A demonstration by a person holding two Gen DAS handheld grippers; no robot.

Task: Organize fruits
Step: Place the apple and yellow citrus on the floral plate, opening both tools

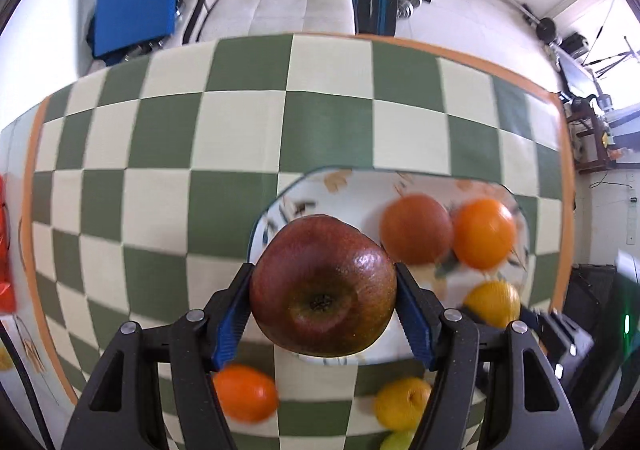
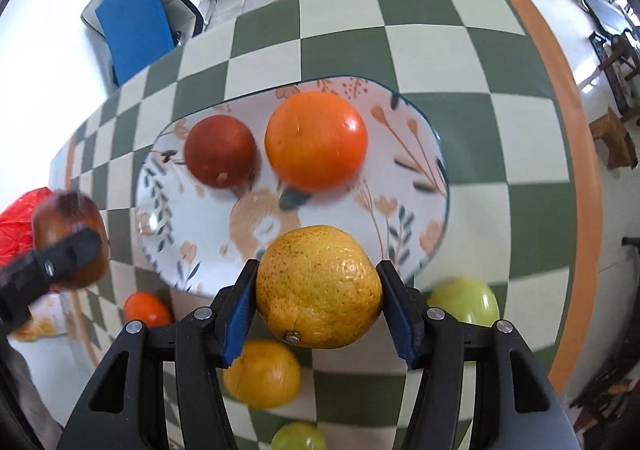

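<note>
Two Fruits in Grip: Handling and Clearance Notes

We hold one fruit in each tool. Our left gripper (image 1: 324,292) is clamped on a dark red, glossy apple (image 1: 323,286), pads on opposite flanks, blossom end facing the camera, above the near-left rim of the plate. Our right gripper (image 2: 318,290) is clamped on a yellow-orange, pebble-skinned citrus (image 2: 318,287), stem button toward the camera, above the plate's near edge.

Handling, as we judge it:
- Apple: firm, fairly heavy, with waxy skin that may slip. Keep the pads across the widest girth.
- Citrus: rind yields slightly and its rough texture grips well. Avoid excess squeeze.

Surroundings:
- An oval floral-print ceramic plate (image 2: 416,186) lies on the green-and-cream checkered tablecloth (image 2: 344,46). It carries a reddish-brown round fruit (image 2: 220,156) and a bright orange (image 2: 316,140), just beside each other at the far side; the near half is bare.
- Loose fruit lies on the cloth below the tools: a small orange (image 2: 147,309), a yellow citrus (image 2: 262,374) and two green apples (image 2: 464,300).
- Both tools converge on one plate, so we judge collision between them to be the main hazard.
</note>
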